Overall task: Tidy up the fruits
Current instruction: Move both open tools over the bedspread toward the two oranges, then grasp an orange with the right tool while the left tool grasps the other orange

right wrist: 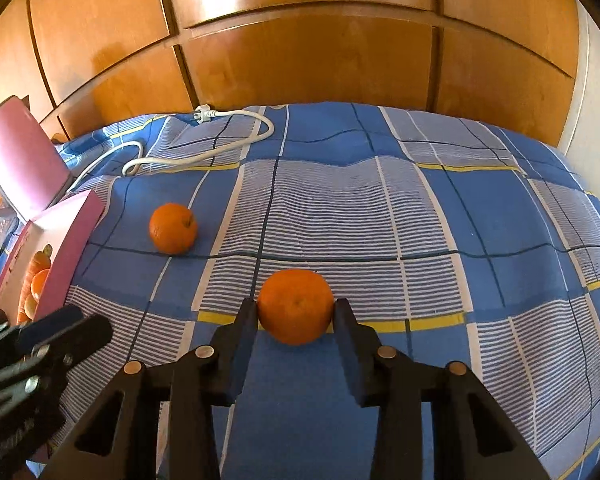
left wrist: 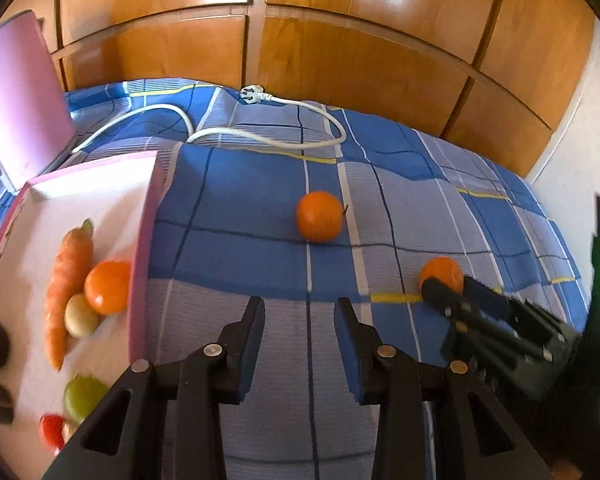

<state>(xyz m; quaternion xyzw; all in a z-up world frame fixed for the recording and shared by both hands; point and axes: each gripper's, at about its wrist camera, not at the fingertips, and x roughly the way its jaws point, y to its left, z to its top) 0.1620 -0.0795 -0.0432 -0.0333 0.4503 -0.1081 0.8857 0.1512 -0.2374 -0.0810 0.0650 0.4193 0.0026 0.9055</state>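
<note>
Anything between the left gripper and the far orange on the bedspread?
Nothing: in the left wrist view only bare checked bedspread lies between the left gripper and the far orange.

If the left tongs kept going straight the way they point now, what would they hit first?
Probably just the checked blue bedspread. The left tongs are open and empty; the loose orange sits just right of their line, though depth is unclear.

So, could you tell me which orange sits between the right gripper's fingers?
The near orange, between the right gripper fingers. The far orange lies free; a third is in the box.
</note>
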